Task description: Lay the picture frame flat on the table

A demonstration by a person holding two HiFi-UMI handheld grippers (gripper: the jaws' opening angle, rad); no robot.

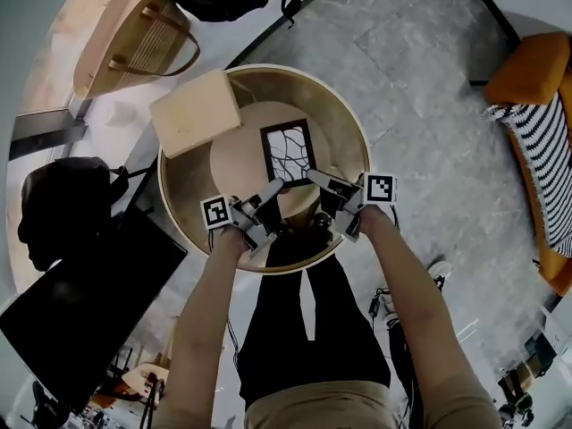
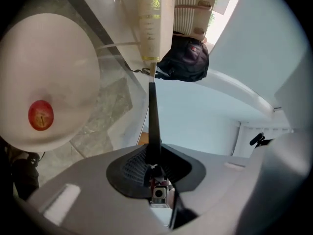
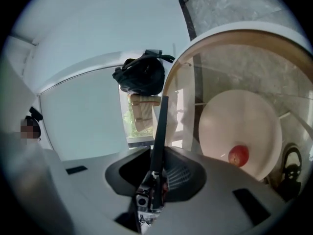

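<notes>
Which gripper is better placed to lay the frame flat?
Neither alone; likely both together. The left gripper and right gripper each have fingers shut on the picture frame, at opposite near corners.

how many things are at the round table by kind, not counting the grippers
picture frame: 1
pale box: 1
apple: 1
total: 3
</notes>
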